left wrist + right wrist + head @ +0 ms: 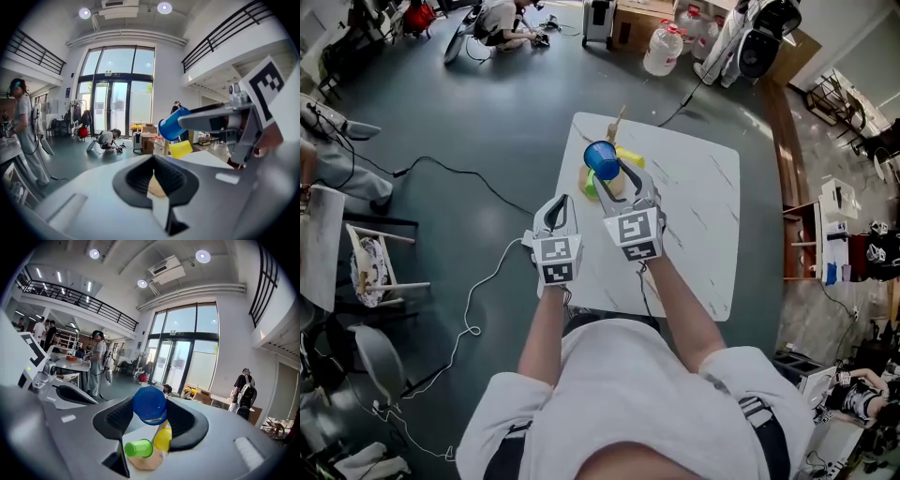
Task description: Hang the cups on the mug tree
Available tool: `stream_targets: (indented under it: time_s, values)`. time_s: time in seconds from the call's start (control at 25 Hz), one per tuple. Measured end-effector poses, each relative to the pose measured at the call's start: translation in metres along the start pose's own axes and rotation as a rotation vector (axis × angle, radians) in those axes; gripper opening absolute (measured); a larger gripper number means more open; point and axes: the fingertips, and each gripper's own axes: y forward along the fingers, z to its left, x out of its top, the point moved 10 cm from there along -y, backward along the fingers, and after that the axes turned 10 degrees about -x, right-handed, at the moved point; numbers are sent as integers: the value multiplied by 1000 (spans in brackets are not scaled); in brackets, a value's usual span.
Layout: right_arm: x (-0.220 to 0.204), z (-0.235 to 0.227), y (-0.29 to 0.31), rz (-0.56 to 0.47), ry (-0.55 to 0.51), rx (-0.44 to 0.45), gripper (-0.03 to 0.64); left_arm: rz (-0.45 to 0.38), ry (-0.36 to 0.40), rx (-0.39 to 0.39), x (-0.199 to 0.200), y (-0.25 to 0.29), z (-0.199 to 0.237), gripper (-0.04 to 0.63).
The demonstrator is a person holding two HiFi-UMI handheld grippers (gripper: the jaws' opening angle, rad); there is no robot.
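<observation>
Right tool [151, 422] grips blue cup [149, 404]; left tool [153, 165] shut.

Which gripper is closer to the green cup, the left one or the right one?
Right. The right gripper, holding the blue cup, is just short of the green cup; the left gripper, shut and empty, sits farther back, over the table's left edge.

In the head view the tree [619, 120] is largely covered by the blue cup [602, 159] and the right gripper [619, 180]; only a peg tip and a sliver of base are left showing. The green cup [590, 190] is reduced there to a thin edge (the yellow cup [630, 156] is half covered). In the right gripper view the tree's stem is hidden behind the blue cup. Past the left gripper [153, 161], only a blurred scrap of wood is seen.
</observation>
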Motion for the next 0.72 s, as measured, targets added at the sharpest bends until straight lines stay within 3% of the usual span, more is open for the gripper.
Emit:
stream_targets:
  time_s: [0.24, 0.72]
  values:
    - [-5, 2, 15, 18, -9, 4, 227, 12, -20, 41, -7, 0, 13, 3]
    - [-10, 12, 13, 32, 13, 36, 250, -5, -42, 34, -15, -11, 7, 3]
